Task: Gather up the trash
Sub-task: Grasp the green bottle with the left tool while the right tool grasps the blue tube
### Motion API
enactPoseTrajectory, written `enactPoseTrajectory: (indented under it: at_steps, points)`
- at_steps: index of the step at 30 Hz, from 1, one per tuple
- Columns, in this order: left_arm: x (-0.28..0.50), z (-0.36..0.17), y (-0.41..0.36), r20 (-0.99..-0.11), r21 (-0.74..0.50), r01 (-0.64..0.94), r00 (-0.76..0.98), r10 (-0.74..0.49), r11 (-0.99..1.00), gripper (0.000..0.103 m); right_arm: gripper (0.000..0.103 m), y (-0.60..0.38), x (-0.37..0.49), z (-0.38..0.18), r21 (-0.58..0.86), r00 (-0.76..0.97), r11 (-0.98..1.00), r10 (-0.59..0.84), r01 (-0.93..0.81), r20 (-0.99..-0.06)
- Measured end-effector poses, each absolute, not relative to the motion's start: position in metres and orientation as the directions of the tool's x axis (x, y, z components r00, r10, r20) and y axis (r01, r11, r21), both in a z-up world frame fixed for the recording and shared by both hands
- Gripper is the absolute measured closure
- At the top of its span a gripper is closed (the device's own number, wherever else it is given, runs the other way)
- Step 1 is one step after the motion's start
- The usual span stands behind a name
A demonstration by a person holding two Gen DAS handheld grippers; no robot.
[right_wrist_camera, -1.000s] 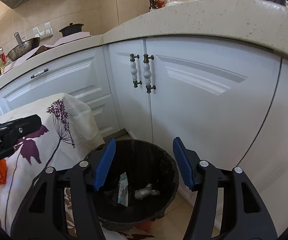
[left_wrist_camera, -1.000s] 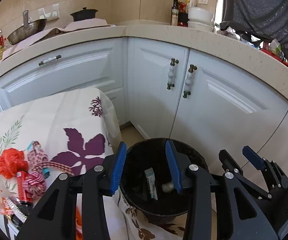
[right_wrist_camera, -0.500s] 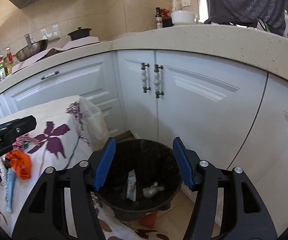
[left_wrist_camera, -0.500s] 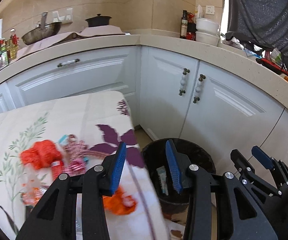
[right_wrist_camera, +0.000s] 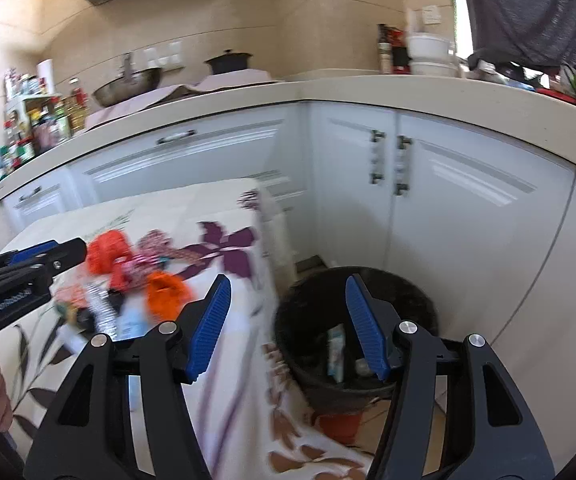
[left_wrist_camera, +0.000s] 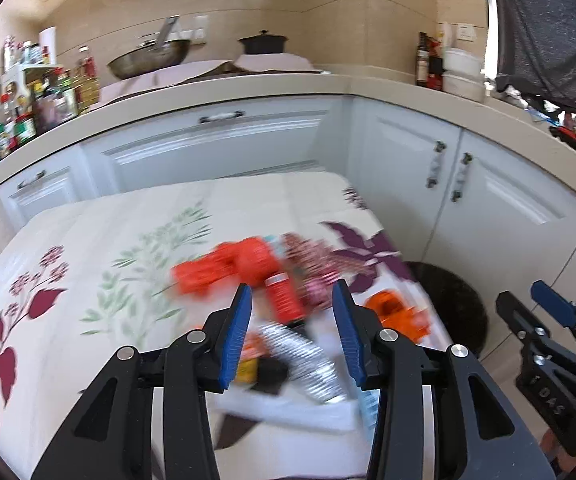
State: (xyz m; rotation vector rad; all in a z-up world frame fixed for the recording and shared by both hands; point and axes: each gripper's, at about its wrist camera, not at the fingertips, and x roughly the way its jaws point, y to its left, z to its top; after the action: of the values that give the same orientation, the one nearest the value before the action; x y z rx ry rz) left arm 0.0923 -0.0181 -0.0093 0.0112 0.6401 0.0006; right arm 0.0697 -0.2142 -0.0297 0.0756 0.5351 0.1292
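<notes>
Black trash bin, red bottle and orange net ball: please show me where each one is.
Black trash bin [right_wrist_camera: 416, 292]: right wrist view, far inner wall.
Red bottle [left_wrist_camera: 286, 300]: left wrist view, middle of its body.
Orange net ball [left_wrist_camera: 248, 260]: left wrist view, its centre.

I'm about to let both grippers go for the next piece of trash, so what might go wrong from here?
1. The trash pile is tightly jumbled; the left gripper, jaws open and empty above it, may pinch two pieces or the floral tablecloth.
2. The orange wrapper lies near the table edge and could get knocked to the floor.
3. The black bin sits low beside the hanging cloth; the right gripper might snag it.
</notes>
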Motion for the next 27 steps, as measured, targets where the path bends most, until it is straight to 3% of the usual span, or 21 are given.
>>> enactPoseTrajectory:
  at_steps: [10,18,19,21,25,26,27]
  points:
    - [0.068,-0.028,0.046,-0.624,0.044,-0.107,0.773,0.111,0.993,0.056,0.045,-0.149,0.053,-0.045,0.084,0.788,0.97,0.236,-0.229,-0.568]
    - [0.056,-0.043,0.077,-0.656,0.015,-0.136,0.747,0.112,0.991,0.052,0.047,-0.121,0.052,-0.062,0.053,0.723,0.962,0.237,-0.268,-0.649]
    - [0.055,-0.045,0.078,-0.658,0.009,-0.133,0.745,0.106,0.991,0.052,0.049,-0.12,0.053,-0.063,0.052,0.716,0.961,0.237,-0.27,-0.657]
    - [0.054,-0.046,0.077,-0.662,0.001,-0.125,0.744,0.094,0.992,0.05,0.063,-0.118,0.055,-0.068,0.06,0.695,0.958,0.246,-0.281,-0.676]
    - [0.053,-0.048,0.07,-0.667,-0.014,-0.093,0.742,0.06,0.996,0.047,0.074,-0.119,0.052,-0.069,0.056,0.695,0.958,0.243,-0.28,-0.677]
    - [0.053,-0.049,0.068,-0.668,-0.016,-0.087,0.742,0.054,0.996,0.046,0.082,-0.121,0.053,-0.069,0.063,0.692,0.958,0.247,-0.281,-0.678]
    - [0.053,-0.049,0.066,-0.669,-0.019,-0.08,0.742,0.047,0.997,0.046,0.082,-0.122,0.053,-0.069,0.072,0.69,0.957,0.254,-0.281,-0.678]
